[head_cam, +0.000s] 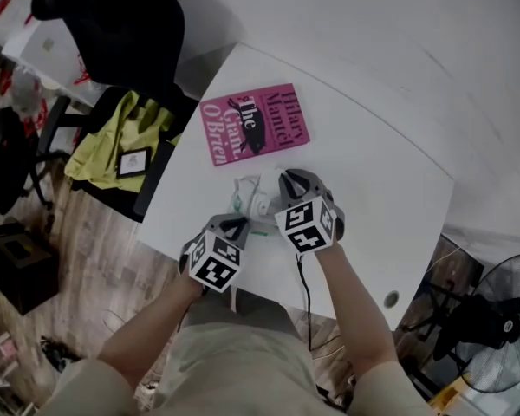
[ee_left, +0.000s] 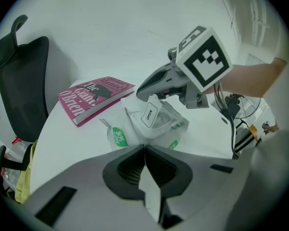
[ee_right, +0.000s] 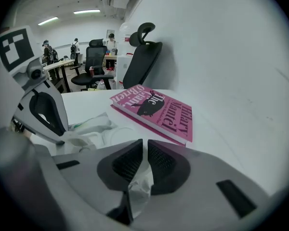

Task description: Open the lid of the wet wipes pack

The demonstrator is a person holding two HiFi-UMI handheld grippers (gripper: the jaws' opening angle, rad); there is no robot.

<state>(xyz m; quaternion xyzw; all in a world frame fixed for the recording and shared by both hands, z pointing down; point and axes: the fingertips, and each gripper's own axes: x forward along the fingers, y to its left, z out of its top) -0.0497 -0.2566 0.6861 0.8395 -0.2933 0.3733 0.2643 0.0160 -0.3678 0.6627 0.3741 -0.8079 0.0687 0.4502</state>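
Only right gripper view shows right claw (ee_right: 144, 146) pinching white film (ee_right: 137, 189).

Wipes pack (head_cam: 250, 199) on table (head_cam: 373, 176); book (head_cam: 254, 123) behind pack; chair (head_cam: 113, 24) left of table; fan (head_cam: 494, 319) right.

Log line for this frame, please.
left gripper: shut on wet wipes pack edge | right gripper: shut on lid flap, lifted | pink book: beyond pack

soft, even light is washing the white surface (head_cam: 381, 189) pale, and ceiling strips (ee_right: 85, 11) are glowing far behind. both gripper views are curving at their edges into black corners.
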